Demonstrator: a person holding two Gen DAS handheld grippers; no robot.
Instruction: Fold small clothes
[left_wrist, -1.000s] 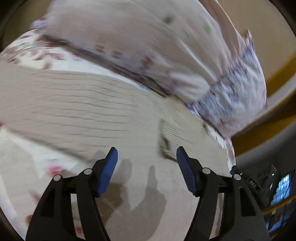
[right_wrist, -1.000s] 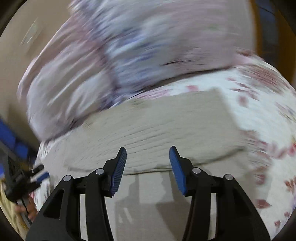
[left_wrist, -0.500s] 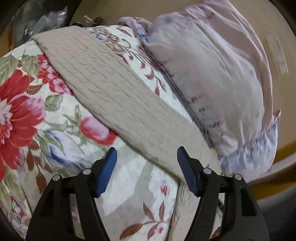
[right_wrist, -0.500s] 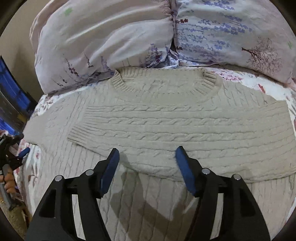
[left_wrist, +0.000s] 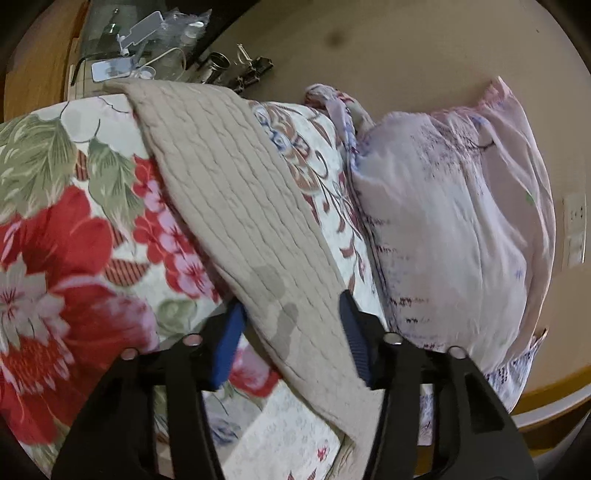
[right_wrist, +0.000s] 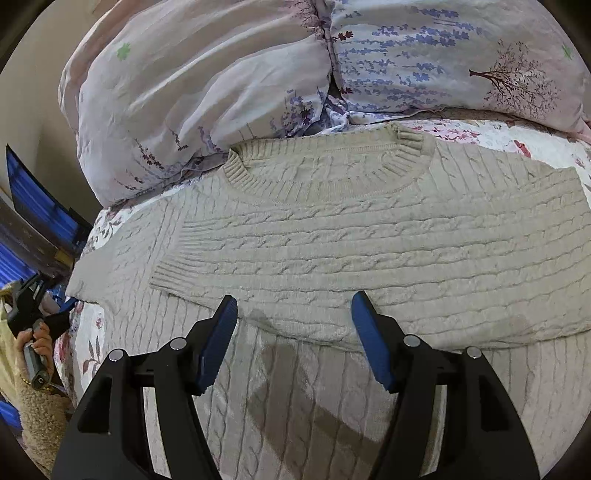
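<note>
Sleeve-fold step: cable-knit sweater (right_wrist: 369, 236) flat on the bed below the pillows (right_wrist: 207, 92), my left hand-held gripper (left_wrist: 291, 334) closing astride its unfolded sleeve (left_wrist: 236, 206), pads not yet pinching; right hand-held gripper (right_wrist: 295, 332) open, empty over the folded sleeve; next, pinch and carry across.

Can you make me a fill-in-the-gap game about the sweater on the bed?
1. The sweater is knitted and ____ in colour.
2. One sleeve is folded across the sweater's ____.
3. Behind the collar lie two ____ printed with purple flowers.
4. The quilt beside the left gripper, whose jaws are closing around a sleeve, shows big ____ flowers.

Missing words: beige; front; pillows; red
</note>
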